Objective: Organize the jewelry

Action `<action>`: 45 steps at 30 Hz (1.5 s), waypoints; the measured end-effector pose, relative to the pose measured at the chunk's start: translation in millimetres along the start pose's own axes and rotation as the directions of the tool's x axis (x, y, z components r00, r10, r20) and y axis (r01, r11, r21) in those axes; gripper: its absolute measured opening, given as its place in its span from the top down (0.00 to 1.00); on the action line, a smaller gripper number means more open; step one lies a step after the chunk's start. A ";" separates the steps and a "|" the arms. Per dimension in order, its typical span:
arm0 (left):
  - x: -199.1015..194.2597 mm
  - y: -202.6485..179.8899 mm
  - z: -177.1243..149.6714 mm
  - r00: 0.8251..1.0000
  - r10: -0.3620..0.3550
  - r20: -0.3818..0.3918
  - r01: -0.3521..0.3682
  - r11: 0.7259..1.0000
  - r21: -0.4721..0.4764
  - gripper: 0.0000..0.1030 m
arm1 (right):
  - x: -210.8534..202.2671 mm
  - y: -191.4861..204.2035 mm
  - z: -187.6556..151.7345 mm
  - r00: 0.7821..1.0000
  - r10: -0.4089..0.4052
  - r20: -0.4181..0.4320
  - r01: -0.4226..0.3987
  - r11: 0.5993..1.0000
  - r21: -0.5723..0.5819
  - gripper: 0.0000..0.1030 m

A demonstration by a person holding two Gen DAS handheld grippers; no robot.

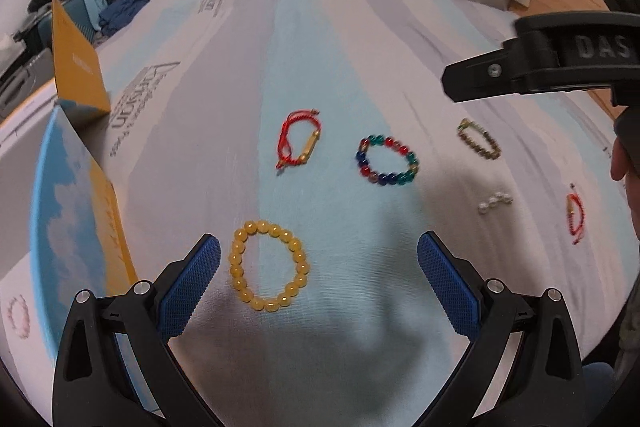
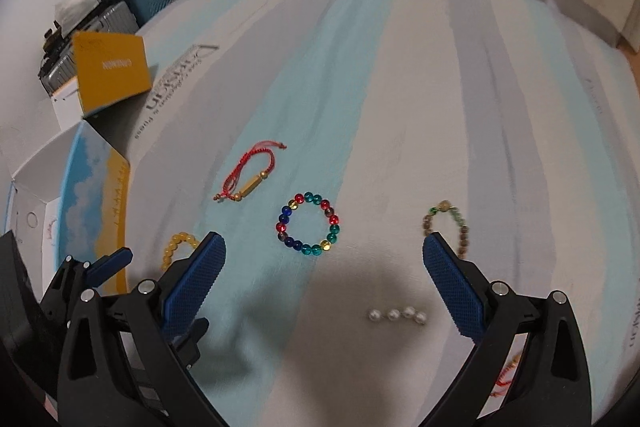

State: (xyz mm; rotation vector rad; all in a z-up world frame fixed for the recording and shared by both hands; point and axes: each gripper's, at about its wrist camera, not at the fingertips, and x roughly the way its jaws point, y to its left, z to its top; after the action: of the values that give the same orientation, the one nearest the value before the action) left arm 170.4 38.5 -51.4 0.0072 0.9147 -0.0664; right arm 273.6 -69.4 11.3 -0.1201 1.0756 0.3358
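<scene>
Both grippers open over the bed, nothing held yet

The left gripper has wide jaws, with the yellow bead bracelet lying between them near the left finger; the right gripper is open too. I think a shallow closing may push the beads or pinch the sheet

The left hand-held gripper hangs wide open over the striped bed. A yellow bead bracelet lies beside its left finger; a multicolored bead bracelet lies farther ahead.
</scene>
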 end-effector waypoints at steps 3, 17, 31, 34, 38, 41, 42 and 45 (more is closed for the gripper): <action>12.8 3.5 -4.2 1.000 0.017 -0.020 -0.017 1.000 -0.006 0.06 | 23.6 3.9 1.0 0.999 0.012 -0.034 -0.012 1.000 -0.011 0.12; 49.9 26.6 -13.7 0.996 -0.001 -0.087 -0.005 0.997 -0.073 0.11 | 97.3 0.6 7.9 0.989 0.033 -0.141 -0.029 0.999 0.031 0.21; 55.6 31.5 -19.0 0.993 0.048 -0.111 -0.056 0.996 -0.070 0.44 | 123.3 -15.3 3.1 0.985 0.009 -0.171 0.003 0.998 0.066 0.60; 54.9 30.4 -19.8 0.992 0.062 -0.113 -0.069 0.996 -0.058 0.59 | 120.4 -17.4 2.4 0.985 -0.005 -0.170 0.015 0.998 0.058 0.78; 51.1 29.9 -19.8 0.993 0.036 -0.116 -0.043 0.997 -0.059 0.82 | 114.1 -20.5 -0.7 0.986 -0.014 -0.164 0.022 0.999 0.049 0.90; 49.0 32.2 -19.5 0.993 0.012 -0.116 -0.020 0.998 -0.067 0.83 | 109.1 -20.3 -2.5 0.989 -0.017 -0.147 0.024 0.998 0.051 0.91; 48.1 32.3 -19.1 0.993 0.006 -0.116 -0.014 0.998 -0.067 0.83 | 106.1 -21.3 -3.9 0.990 -0.016 -0.142 0.024 0.998 0.050 0.91; 45.1 30.5 -18.7 0.993 -0.009 -0.115 0.002 0.998 -0.060 0.83 | 98.4 -21.2 -6.1 0.992 -0.016 -0.127 0.022 0.999 0.046 0.91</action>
State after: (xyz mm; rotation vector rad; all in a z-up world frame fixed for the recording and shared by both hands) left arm 184.8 67.1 -99.2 -0.0477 1.0315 -0.0443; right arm 317.8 -70.2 -79.4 -0.1107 1.2068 0.2881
